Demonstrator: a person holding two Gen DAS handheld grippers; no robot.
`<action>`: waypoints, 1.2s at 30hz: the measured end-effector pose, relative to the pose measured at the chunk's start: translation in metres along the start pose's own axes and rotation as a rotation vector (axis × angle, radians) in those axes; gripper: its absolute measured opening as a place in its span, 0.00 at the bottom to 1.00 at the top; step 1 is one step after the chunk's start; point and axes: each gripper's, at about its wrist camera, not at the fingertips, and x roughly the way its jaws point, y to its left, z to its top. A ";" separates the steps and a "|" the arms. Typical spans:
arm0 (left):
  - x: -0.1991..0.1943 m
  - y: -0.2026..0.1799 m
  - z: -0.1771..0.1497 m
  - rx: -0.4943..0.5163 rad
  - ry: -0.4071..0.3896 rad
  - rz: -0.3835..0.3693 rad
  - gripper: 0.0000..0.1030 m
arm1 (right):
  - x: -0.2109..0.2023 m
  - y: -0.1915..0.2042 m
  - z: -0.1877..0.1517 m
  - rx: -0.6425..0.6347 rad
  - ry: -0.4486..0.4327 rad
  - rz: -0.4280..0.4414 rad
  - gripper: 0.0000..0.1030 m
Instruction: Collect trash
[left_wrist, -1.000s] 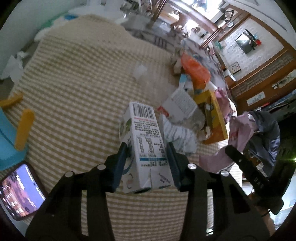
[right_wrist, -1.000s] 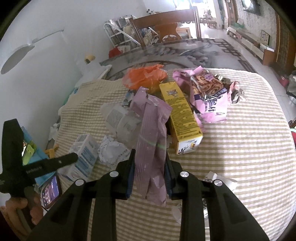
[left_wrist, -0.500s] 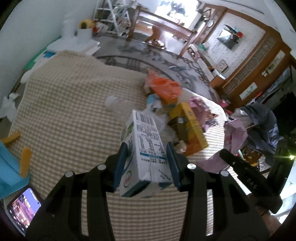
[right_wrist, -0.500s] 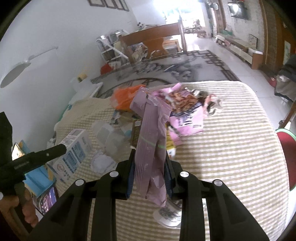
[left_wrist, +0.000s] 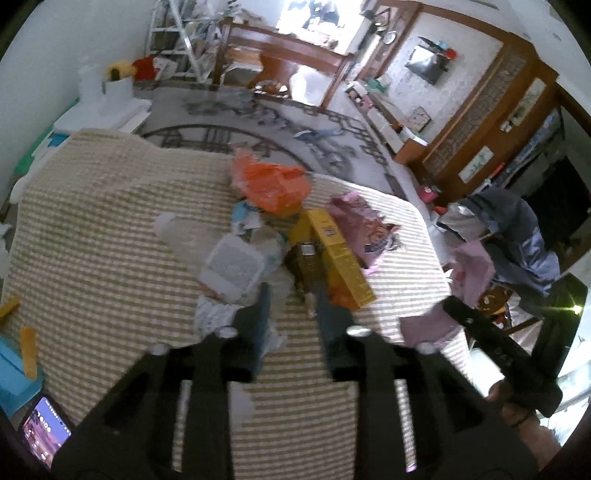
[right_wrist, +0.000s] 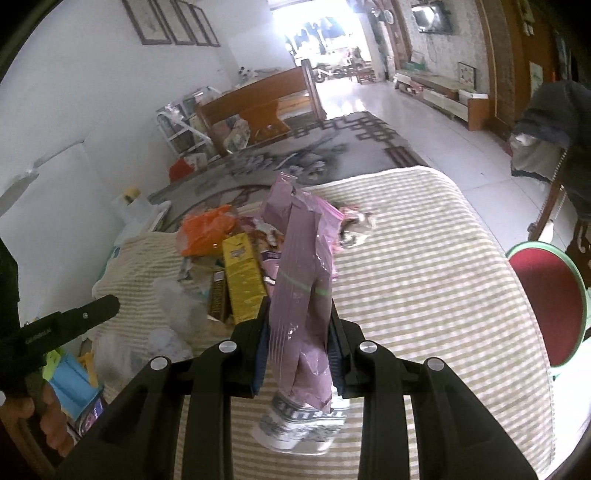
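My left gripper (left_wrist: 291, 314) is open and empty, above the checked tablecloth (left_wrist: 92, 229) just in front of the trash pile. The pile holds a yellow carton (left_wrist: 338, 258), an orange plastic bag (left_wrist: 271, 184), a clear plastic container (left_wrist: 231, 273) and a pink snack bag (left_wrist: 365, 221). The milk carton is out of sight. My right gripper (right_wrist: 299, 343) is shut on a long pink plastic wrapper (right_wrist: 303, 288), held upright above the table. The pile shows behind it in the right wrist view, with the yellow carton (right_wrist: 243, 277) and orange bag (right_wrist: 207, 229).
A phone (left_wrist: 44, 428) and a blue object (left_wrist: 14, 369) lie at the near left table edge. A crumpled printed wrapper (right_wrist: 295, 428) lies under the right gripper. A red-seated stool (right_wrist: 546, 302) stands right of the table. A jacket-draped chair (left_wrist: 517, 236) stands beyond the table's right edge.
My left gripper has opened and the milk carton has left it; it is no longer in view. My right gripper has lifted and drawn back with the pink wrapper.
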 end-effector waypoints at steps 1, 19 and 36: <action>0.000 0.006 -0.001 -0.011 0.003 0.017 0.41 | 0.001 -0.003 0.000 0.007 0.006 0.000 0.26; -0.007 0.093 -0.054 -0.175 0.116 0.200 0.77 | 0.019 0.002 -0.006 -0.006 0.069 0.048 0.27; 0.019 0.088 -0.108 0.340 0.472 0.169 0.81 | 0.019 0.003 -0.008 0.001 0.071 0.045 0.27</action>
